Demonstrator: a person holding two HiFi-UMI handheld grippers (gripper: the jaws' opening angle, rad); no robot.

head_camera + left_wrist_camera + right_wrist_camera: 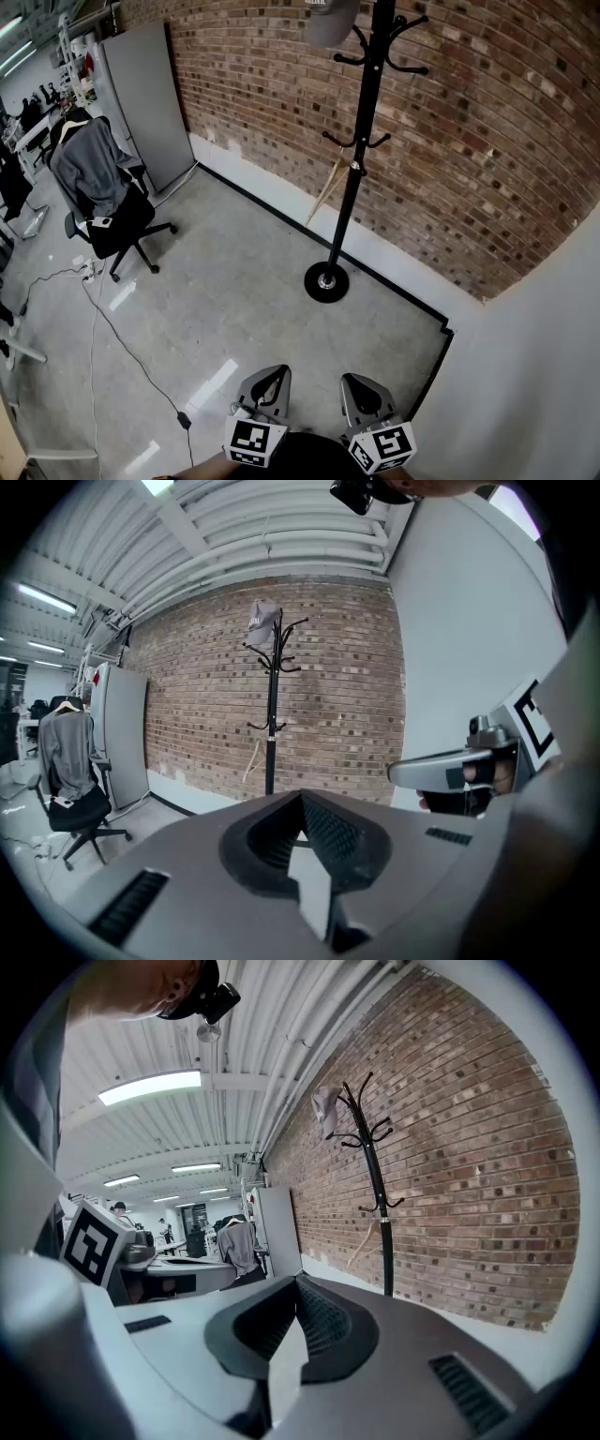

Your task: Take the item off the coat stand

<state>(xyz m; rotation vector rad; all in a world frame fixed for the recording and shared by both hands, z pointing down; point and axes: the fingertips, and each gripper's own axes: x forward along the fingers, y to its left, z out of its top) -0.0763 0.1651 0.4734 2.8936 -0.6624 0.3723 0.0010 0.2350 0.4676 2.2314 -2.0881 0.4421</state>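
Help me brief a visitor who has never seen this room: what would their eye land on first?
The tall black coat stand against the brick wall, with a grey cap hanging near its top. Next, the office chair at the left with a grey garment draped over it. The left gripper and right gripper sit low in the foreground, both shut and empty.

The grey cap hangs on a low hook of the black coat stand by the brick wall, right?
No. The grey cap hangs on a top hook of the black coat stand by the brick wall, not a low one, as the left gripper view shows.
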